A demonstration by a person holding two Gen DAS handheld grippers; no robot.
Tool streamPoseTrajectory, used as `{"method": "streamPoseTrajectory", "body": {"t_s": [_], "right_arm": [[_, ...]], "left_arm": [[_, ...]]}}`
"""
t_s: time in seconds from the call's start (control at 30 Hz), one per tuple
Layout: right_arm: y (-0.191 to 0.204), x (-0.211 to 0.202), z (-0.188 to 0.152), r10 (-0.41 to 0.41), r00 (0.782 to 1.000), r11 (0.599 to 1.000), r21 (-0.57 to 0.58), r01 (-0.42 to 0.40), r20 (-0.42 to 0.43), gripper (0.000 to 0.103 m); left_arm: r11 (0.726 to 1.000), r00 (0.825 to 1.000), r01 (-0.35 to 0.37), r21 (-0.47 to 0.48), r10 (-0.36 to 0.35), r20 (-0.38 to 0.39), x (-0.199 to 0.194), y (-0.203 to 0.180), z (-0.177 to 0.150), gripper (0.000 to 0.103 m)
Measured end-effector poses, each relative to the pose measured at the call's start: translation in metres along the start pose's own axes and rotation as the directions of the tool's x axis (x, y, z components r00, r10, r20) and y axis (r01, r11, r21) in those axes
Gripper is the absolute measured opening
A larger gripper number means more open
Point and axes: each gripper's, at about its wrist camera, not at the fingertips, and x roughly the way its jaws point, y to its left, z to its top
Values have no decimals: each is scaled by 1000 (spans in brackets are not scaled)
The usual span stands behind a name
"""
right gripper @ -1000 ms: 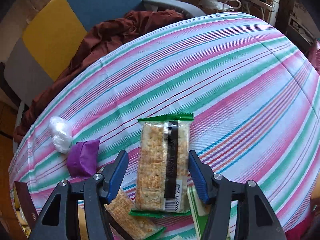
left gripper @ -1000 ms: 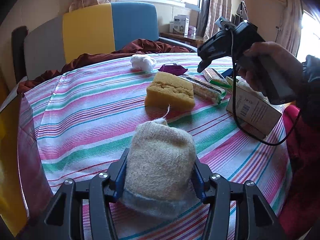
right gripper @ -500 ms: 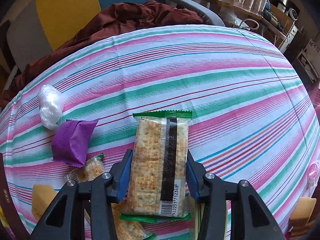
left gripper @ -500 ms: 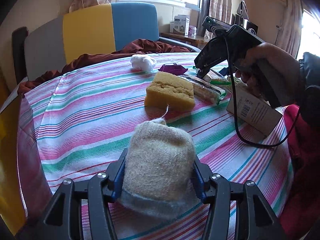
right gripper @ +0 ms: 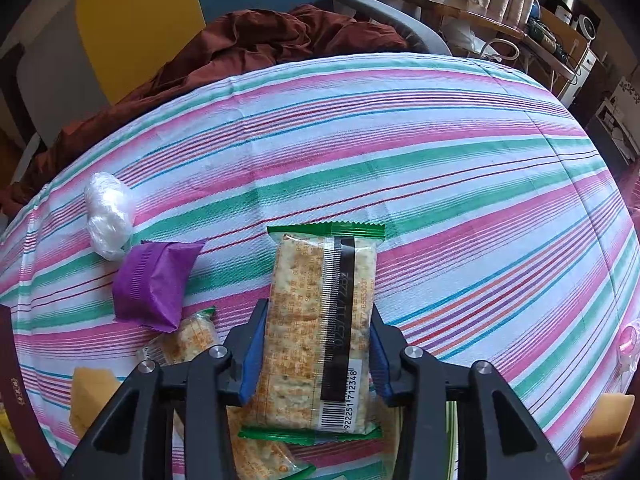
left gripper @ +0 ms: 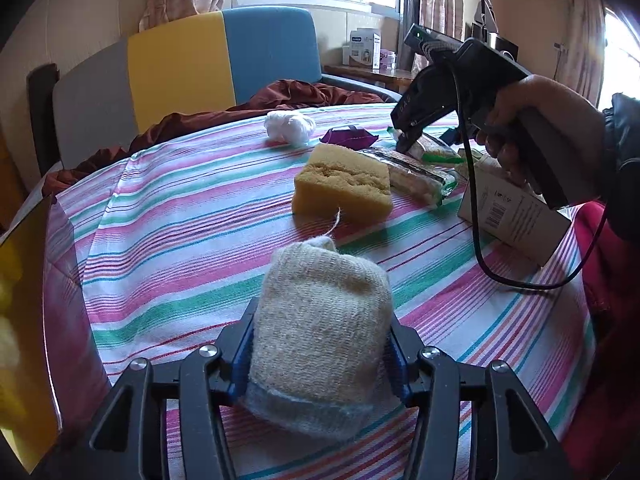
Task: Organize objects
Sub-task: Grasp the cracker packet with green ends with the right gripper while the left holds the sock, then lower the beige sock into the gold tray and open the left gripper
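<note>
Surface (right gripper: 400,128): a round surface under a pink, green and white striped cloth is carrying everything; an armchair with a maroon cloth is standing behind its far edge.
White box (left gripper: 516,220): it is lying at the near right edge in the left wrist view, under the person's hand.
Left gripper (left gripper: 320,360): it is pressing its blue pads on both flanks of a beige knitted pouch (left gripper: 320,312), roughly a third of the way open; the pouch is standing lengthwise along the fingers, loose thread end pointing away.
Right gripper (right gripper: 316,356): its jaws are closing on a green-edged cracker packet (right gripper: 320,320), the blue pads already touching its two long sides near the barcode end.
Key relation: the packet's long axis is running straight out along the right gripper's fingers, so the pads are bearing across its narrow width; this hand is the one on it, while the left is well apart on the near side of the surface.
Yellow sponge (left gripper: 344,180): it is sitting mid-surface, just beside a second cracker packet (left gripper: 420,176).
Pile under the packet: more cracker packets are lying just beneath and to the left, so the held one is probably about to be lifted clear of them.
Purple wrapper (right gripper: 152,284): it is lying just left of the held packet, touching a white crumpled plastic ball (right gripper: 108,216).
</note>
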Motion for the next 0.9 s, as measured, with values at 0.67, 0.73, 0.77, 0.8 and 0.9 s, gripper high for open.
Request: {"method": "streamPoseTrajectory", "body": {"t_s": [0.67, 0.73, 0.77, 0.8, 0.9], "right_arm": [[14, -38, 1, 94, 975, 993, -88, -78, 201, 44], [16, -43, 1, 103, 970, 992, -100, -82, 219, 44], [17, -46, 1, 108, 967, 991, -104, -86, 231, 44], [18, -49, 0, 112, 963, 990, -110, -87, 245, 44], [18, -54, 0, 113, 957, 990, -115, -85, 268, 44]], "left_arm": [[997, 1000, 4, -72, -2, 18, -64, 6, 16, 50], [995, 999, -25, -95, 28, 29, -80, 18, 16, 50], [992, 998, -44, -115, 49, 35, -89, 27, 16, 51], [987, 997, -63, -146, 69, 38, -96, 38, 15, 51], [964, 990, -117, -239, 131, 43, -116, 70, 11, 51]]}}
